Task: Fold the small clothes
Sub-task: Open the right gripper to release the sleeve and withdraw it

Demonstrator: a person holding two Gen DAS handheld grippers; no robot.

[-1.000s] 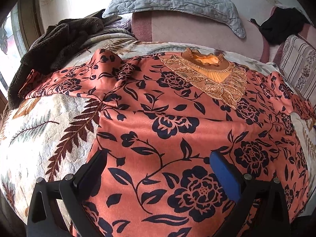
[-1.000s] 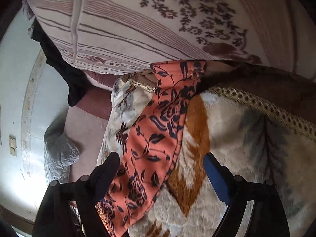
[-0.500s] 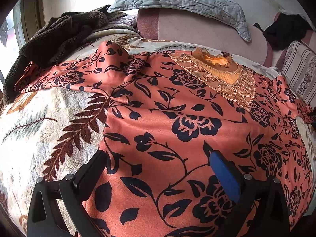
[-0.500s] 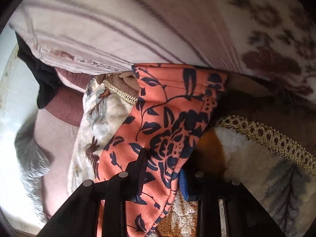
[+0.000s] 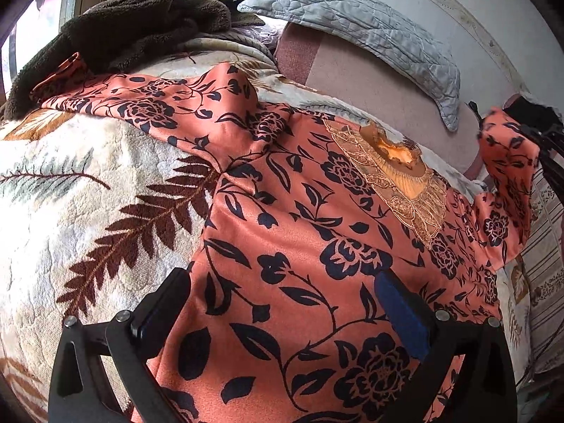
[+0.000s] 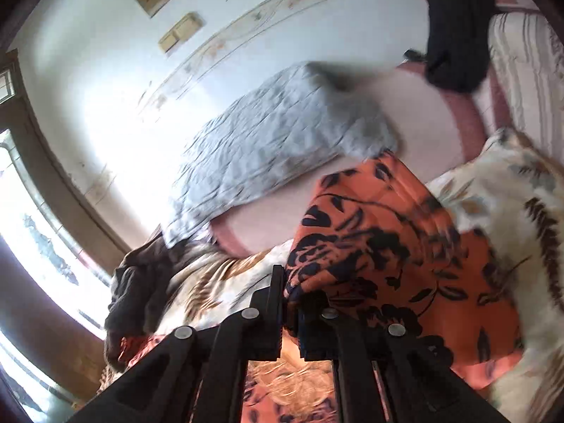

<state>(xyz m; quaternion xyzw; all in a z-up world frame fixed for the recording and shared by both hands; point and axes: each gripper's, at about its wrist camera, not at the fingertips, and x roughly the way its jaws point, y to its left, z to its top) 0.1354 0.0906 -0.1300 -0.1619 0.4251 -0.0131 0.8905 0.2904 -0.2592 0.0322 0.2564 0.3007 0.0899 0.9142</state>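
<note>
An orange top with dark flowers lies spread on a leaf-patterned blanket, its gold embroidered neck towards the headboard. My left gripper hovers open over the lower body of the top, nothing between its fingers. At the right edge of the left wrist view, my right gripper holds the top's right sleeve lifted off the bed. In the blurred right wrist view, the right gripper is shut on the sleeve, which hangs from the jaws above the bed.
A dark brown fleece is heaped at the bed's far left by the window. A grey quilted pillow leans on the pink headboard. A black cloth and a striped cushion lie at the right.
The right gripper closed on the sleeve end, then swung up and rolled, lifting the sleeve off the bed. The left gripper shifted a little over the top and stayed open.
</note>
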